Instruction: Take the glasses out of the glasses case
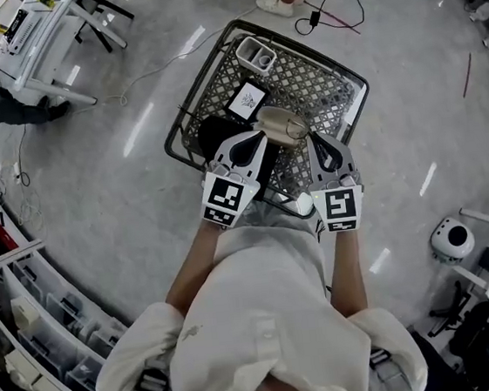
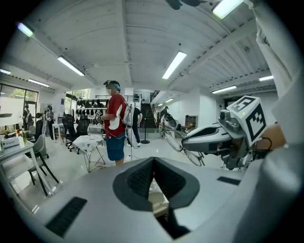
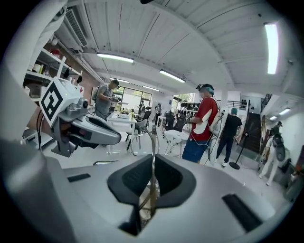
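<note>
The beige glasses case (image 1: 284, 127) lies on the wire mesh basket (image 1: 336, 79), between and just beyond the two gripper tips. My right gripper (image 3: 152, 166) is shut on the thin metal glasses (image 3: 151, 138), which stand upright between its pads. From the left gripper view the glasses (image 2: 186, 149) hang at the tip of the right gripper (image 2: 186, 141). My left gripper (image 2: 154, 163) is shut with nothing seen between its pads; a beige patch shows through the gap below them. Both grippers (image 1: 248, 146) (image 1: 327, 147) are held level above the basket. The left gripper (image 3: 118, 138) is also in the right gripper view.
The basket also holds a small white tub (image 1: 256, 54), a square marker card (image 1: 248, 100) and a dark object (image 1: 216, 134). A person in a red shirt (image 2: 115, 124) stands ahead near a folding table (image 2: 90, 141). Shelving (image 1: 30, 311) runs along the left.
</note>
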